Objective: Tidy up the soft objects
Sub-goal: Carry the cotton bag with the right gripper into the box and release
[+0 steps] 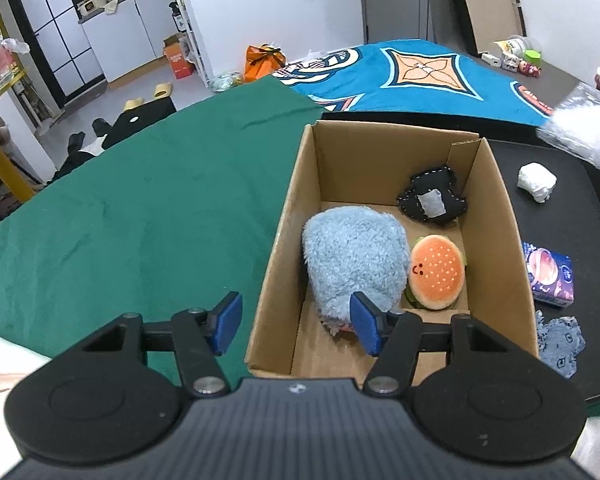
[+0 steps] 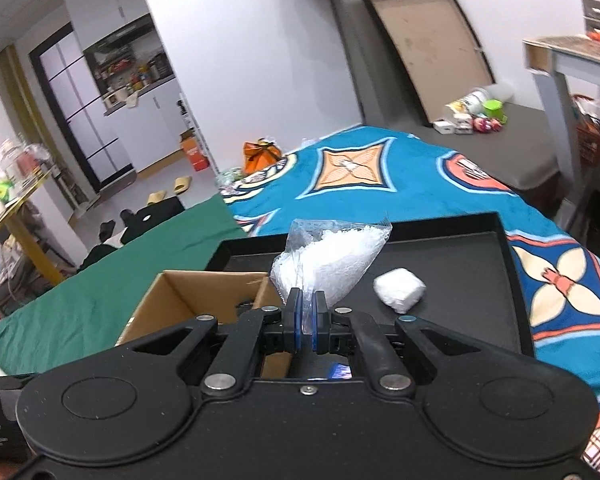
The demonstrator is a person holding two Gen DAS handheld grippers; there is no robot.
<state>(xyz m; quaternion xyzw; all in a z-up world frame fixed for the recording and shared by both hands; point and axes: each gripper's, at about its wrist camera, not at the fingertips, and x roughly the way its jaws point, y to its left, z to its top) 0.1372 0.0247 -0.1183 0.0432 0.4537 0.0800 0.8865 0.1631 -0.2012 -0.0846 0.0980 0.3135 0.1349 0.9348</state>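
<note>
My one cardboard box holds three soft toys: a fluffy blue plush, a burger plush just right of it, a black stitched plush behind. My left gripper hangs spread wide and empty over the box's near-left wall. My right gripper pinches one clear bag of white filling, beside the box.

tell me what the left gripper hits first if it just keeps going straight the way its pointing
Probably the fluffy blue plush in the cardboard box. The open left gripper points down into the box, its right finger already at the plush's near edge; depth is uncertain.
</note>
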